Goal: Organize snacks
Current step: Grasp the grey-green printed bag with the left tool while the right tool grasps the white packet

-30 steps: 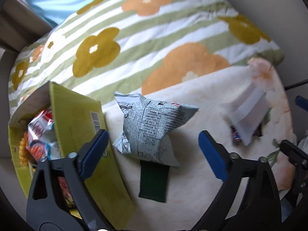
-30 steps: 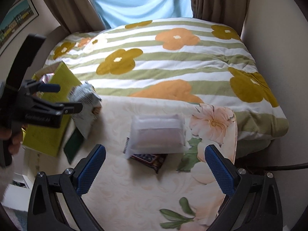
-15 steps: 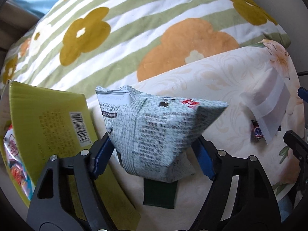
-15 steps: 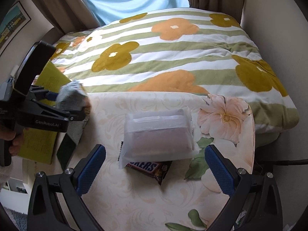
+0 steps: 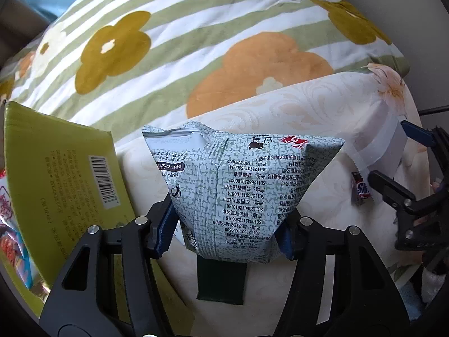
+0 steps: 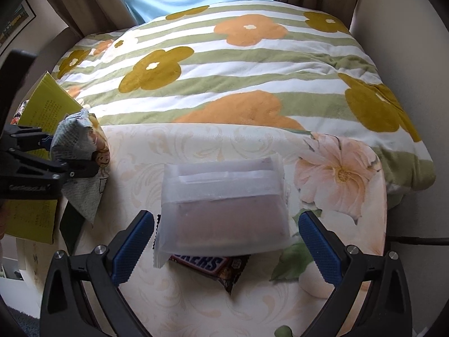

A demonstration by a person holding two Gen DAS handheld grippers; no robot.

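My left gripper (image 5: 226, 231) is shut on a grey-green printed snack bag (image 5: 238, 185), its blue pads pressing the bag's lower sides. The bag also shows at the left of the right wrist view (image 6: 80, 151), held by that gripper. A dark green packet (image 5: 220, 280) lies flat under the bag. My right gripper (image 6: 224, 248) is open, its fingers either side of a translucent white pouch (image 6: 224, 205) that lies over a Snickers bar (image 6: 207, 264). The pouch (image 5: 378, 143) and bar (image 5: 360, 189) show at the right of the left wrist view.
A yellow-green box (image 5: 64, 179) stands open at the left with colourful snack packs (image 5: 11, 224) inside. Everything rests on a cream floral cloth (image 6: 280, 303) in front of a green-striped flowered quilt (image 6: 224, 64). A curtain and window are behind.
My left gripper has moved forward around the printed snack bag and shut on it. My right gripper has come closer to the white pouch, still open.
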